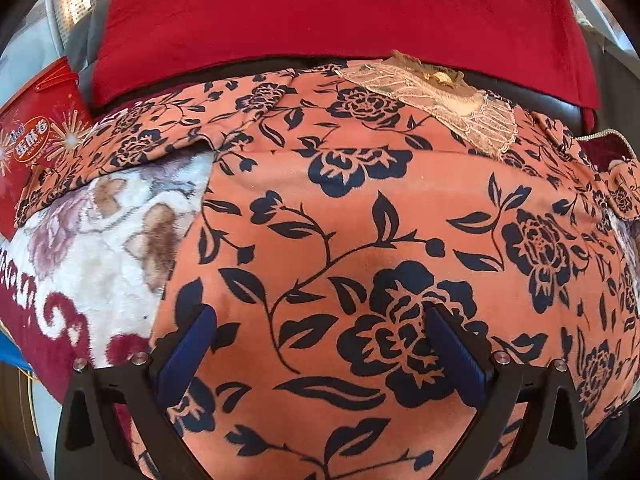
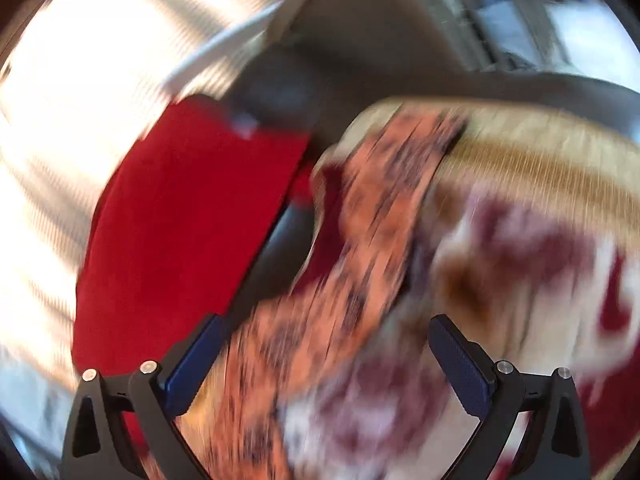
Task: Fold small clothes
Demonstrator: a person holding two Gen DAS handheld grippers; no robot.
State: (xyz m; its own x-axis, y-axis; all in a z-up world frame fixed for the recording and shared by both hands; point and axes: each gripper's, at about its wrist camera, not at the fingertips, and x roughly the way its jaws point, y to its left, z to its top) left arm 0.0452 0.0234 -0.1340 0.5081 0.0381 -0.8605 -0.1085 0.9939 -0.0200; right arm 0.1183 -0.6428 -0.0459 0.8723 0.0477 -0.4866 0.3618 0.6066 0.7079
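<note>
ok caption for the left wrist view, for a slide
Open left tool poised over an orange floral garment spread on a patterned blanket, red cushion behind.

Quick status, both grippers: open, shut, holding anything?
Left gripper: open, holding nothing, over the orange floral garment.
Right gripper: open, holding nothing; view blurred, a strip of the garment runs between its fingers.

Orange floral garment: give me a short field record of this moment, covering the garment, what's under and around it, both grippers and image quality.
garment: orange floral garment, spread out, lace collar at far edge
underneath: plush floral blanket
behind: red cushion
side item: red snack box
left gripper: open, over the garment, holding nothing
right gripper: open, holding nothing
image quality: left wrist view sharp; right wrist view motion-blurred
</note>
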